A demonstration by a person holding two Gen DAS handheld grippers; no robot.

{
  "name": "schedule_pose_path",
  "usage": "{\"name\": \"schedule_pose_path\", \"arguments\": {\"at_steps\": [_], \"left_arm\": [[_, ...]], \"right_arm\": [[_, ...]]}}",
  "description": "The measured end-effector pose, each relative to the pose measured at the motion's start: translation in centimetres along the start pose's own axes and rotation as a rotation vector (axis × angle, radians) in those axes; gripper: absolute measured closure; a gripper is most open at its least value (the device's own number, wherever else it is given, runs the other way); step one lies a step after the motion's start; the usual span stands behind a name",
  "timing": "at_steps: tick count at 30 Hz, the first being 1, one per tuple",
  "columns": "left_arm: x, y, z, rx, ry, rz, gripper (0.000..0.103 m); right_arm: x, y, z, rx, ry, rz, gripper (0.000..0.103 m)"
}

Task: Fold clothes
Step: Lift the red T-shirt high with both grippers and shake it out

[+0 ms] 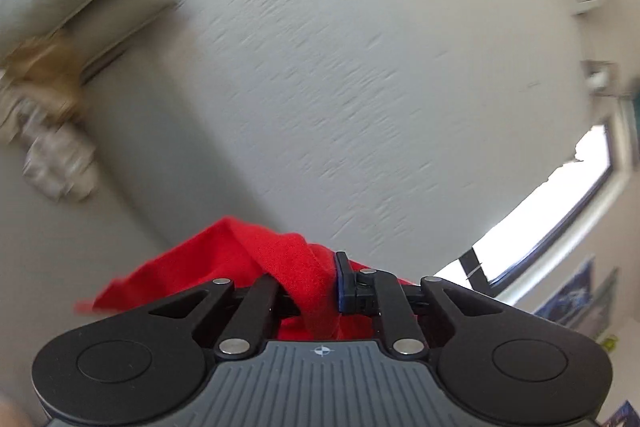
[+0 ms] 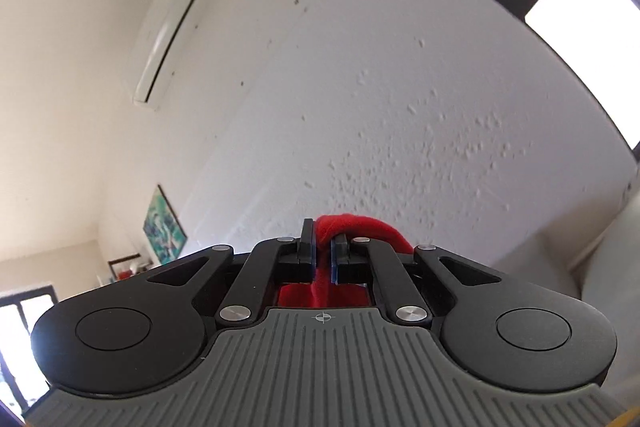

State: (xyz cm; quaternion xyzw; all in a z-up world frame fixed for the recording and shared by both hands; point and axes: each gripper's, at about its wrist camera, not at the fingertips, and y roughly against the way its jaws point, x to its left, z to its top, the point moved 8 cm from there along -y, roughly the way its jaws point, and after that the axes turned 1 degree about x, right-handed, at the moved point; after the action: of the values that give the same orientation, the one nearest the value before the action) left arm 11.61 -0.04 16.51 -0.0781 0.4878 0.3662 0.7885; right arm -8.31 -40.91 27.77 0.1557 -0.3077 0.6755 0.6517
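Left wrist view is motion-blurred, and red fabric hides one finger of the left tongs [image 1: 316, 283]; they pinch the red garment [image 1: 224, 267], which spills leftward. The right tongs [image 2: 323, 259] clamp a bunched fold of it, bulging just beyond them, below the air conditioner [image 2: 166, 35].

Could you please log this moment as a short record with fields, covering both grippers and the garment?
left gripper: jaws shut on the red garment
right gripper: jaws shut on a bunched fold of the red garment
garment state: lifted, draped out of each grip
camera aim: both point up at the white ceiling
room: air conditioner on the wall
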Motion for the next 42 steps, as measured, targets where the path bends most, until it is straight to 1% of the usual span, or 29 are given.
{"name": "schedule_pose_path", "arguments": {"at_steps": [1, 2, 3, 4, 5, 6, 8, 9, 11, 12, 13, 14, 18, 21, 23, 24, 25, 26, 27, 29, 31, 32, 33, 34, 36, 38, 39, 40, 42], "left_arm": [[2.2, -1.5, -1.3, 0.085, 0.077, 0.042, 0.101], [4.3, -2.9, -2.5, 0.168, 0.154, 0.082, 0.1], [5.5, -3.2, -3.5, 0.179, 0.189, 0.061, 0.1], [5.8, -3.0, -3.9, 0.166, 0.185, 0.039, 0.1], [5.9, -2.6, -4.2, 0.14, 0.171, 0.005, 0.1], [5.4, -1.8, -4.1, 0.097, 0.151, -0.035, 0.1], [3.1, -0.3, -3.1, 0.025, 0.063, -0.103, 0.1], [2.0, 0.5, -2.6, -0.011, 0.019, -0.137, 0.1], [-0.6, 2.1, -1.8, -0.048, -0.066, -0.191, 0.1], [-1.9, 2.7, -1.5, -0.071, -0.104, -0.198, 0.1], [-2.9, 3.8, -1.5, -0.093, -0.127, -0.22, 0.1], [-3.6, 4.8, -1.6, -0.111, -0.128, -0.265, 0.1], [-6.6, 8.8, -1.4, -0.199, -0.18, -0.421, 0.1], [-8.7, 10.7, -0.7, -0.275, -0.224, -0.479, 0.099], [-9.2, 9.7, 0.1, -0.29, -0.275, -0.41, 0.096], [-9.5, 9.2, 0.5, -0.296, -0.3, -0.375, 0.093], [-8.4, 7.5, 0.9, -0.259, -0.287, -0.322, 0.093], [-7.4, 5.7, 1.4, -0.22, -0.273, -0.269, 0.093], [-5.6, 3.1, 1.7, -0.156, -0.232, -0.224, 0.093], [-1.8, -2.7, 1.9, -0.025, -0.166, -0.111, 0.095], [1.6, -8.0, 2.3, 0.034, -0.155, 0.017, 0.098], [1.8, -9.7, 3.0, 0.03, -0.171, 0.04, 0.099], [2.0, -11.3, 3.7, 0.026, -0.187, 0.061, 0.099], [1.0, -11.9, 4.8, -0.009, -0.223, 0.044, 0.099], [-2.9, -11.3, 7.3, -0.121, -0.328, -0.015, 0.099], [-6.9, -9.6, 9.3, -0.219, -0.41, -0.071, 0.099], [-8.2, -8.7, 9.8, -0.249, -0.433, -0.088, 0.097], [-8.7, -8.4, 9.8, -0.252, -0.445, -0.093, 0.096], [-8.8, -8.3, 9.3, -0.237, -0.465, -0.093, 0.096]], "right_arm": [[-0.6, -0.8, -0.9, 0.072, -0.021, -0.041, 0.097], [-1.8, -2.0, -2.8, 0.179, -0.049, -0.092, 0.097], [-3.2, -2.6, -4.6, 0.26, -0.089, -0.137, 0.097], [-4.5, -2.4, -5.7, 0.287, -0.131, -0.155, 0.097], [-5.4, -1.9, -6.0, 0.285, -0.153, -0.172, 0.097], [-6.2, -1.4, -6.2, 0.276, -0.162, -0.192, 0.097], [-6.7, -0.1, -5.5, 0.217, -0.158, -0.198, 0.097], [-6.3, 0.6, -4.8, 0.19, -0.139, -0.201, 0.097], [-5.1, 1.7, -3.2, 0.143, -0.098, -0.178, 0.097], [-4.1, 2.3, -2.4, 0.126, -0.07, -0.168, 0.097], [-3.1, 3.0, -1.6, 0.109, -0.042, -0.158, 0.097], [-2.2, 3.8, -0.8, 0.09, -0.035, -0.143, 0.097], [0.7, 8.1, 2.2, -0.014, -0.056, -0.047, 0.097], [3.4, 10.4, 4.4, -0.108, 0.015, 0.001, 0.097], [5.1, 11.0, 5.4, -0.153, 0.073, 0.024, 0.097], [5.8, 10.9, 5.8, -0.166, 0.101, 0.031, 0.097], [5.9, 10.2, 5.8, -0.167, 0.124, 0.021, 0.097], [5.3, 8.7, 5.4, -0.138, 0.122, -0.002, 0.097], [4.6, 7.1, 4.8, -0.101, 0.113, -0.027, 0.097], [0.8, 2.0, 1.7, 0.031, 0.06, -0.123, 0.097], [-4.3, -3.5, -2.1, 0.182, 0.005, -0.245, 0.097], [-6.6, -6.0, -3.8, 0.239, -0.007, -0.306, 0.097], [-8.4, -8.1, -5.1, 0.27, -0.003, -0.353, 0.097], [-9.3, -10.0, -5.7, 0.279, 0.018, -0.376, 0.097], [-8.7, -12.5, -4.1, 0.218, 0.064, -0.369, 0.097], [-6.1, -13.2, -0.2, 0.115, 0.09, -0.305, 0.097], [-4.7, -13.1, 1.8, 0.066, 0.107, -0.273, 0.097], [-3.5, -12.8, 3.6, 0.025, 0.127, -0.248, 0.097], [-2.3, -11.9, 5.2, -0.007, 0.157, -0.223, 0.097]]}}
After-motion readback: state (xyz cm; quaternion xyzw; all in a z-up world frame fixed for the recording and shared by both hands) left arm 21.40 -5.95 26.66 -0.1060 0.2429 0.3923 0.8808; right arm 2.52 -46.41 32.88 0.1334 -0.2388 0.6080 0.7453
